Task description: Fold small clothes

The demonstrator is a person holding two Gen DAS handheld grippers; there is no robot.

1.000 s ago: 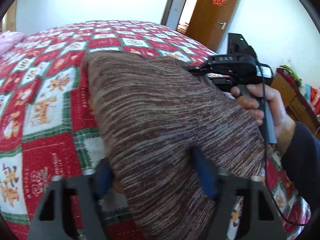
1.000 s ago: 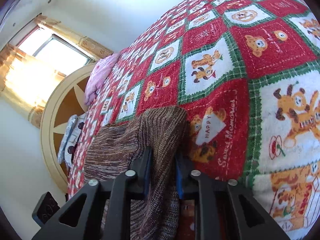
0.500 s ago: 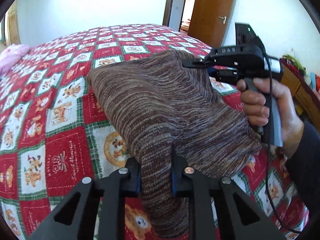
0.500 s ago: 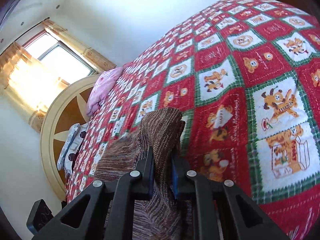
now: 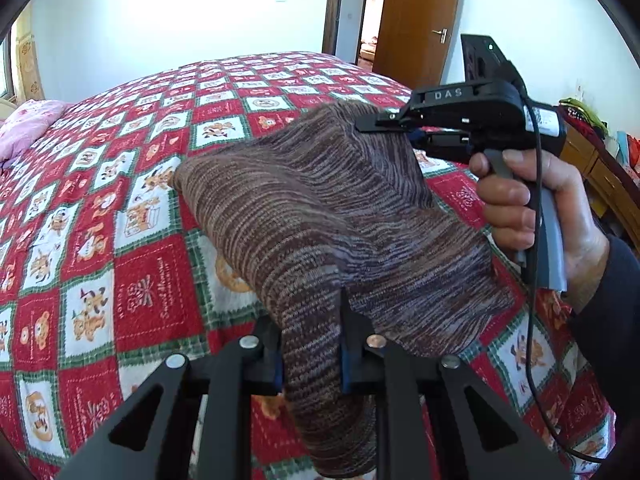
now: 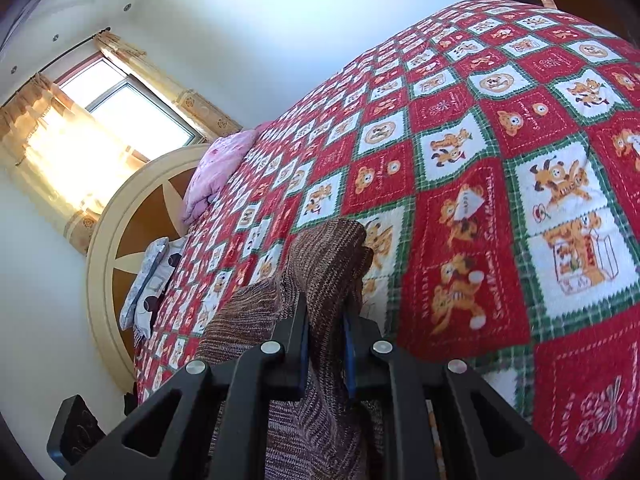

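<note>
We found the brown striped knit garment lifted clear above the red patchwork quilt, apparently so a fold could hang free. The left gripper was clamped on its near edge; the right gripper was likewise closed on an opposite corner, spreading the cloth between them.

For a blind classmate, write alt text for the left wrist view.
A brown striped knit garment hangs above a red, white and green checked bedspread, pinched by the left tool at the bottom and the hand-held right tool at the top right. A wooden door stands behind.
</note>
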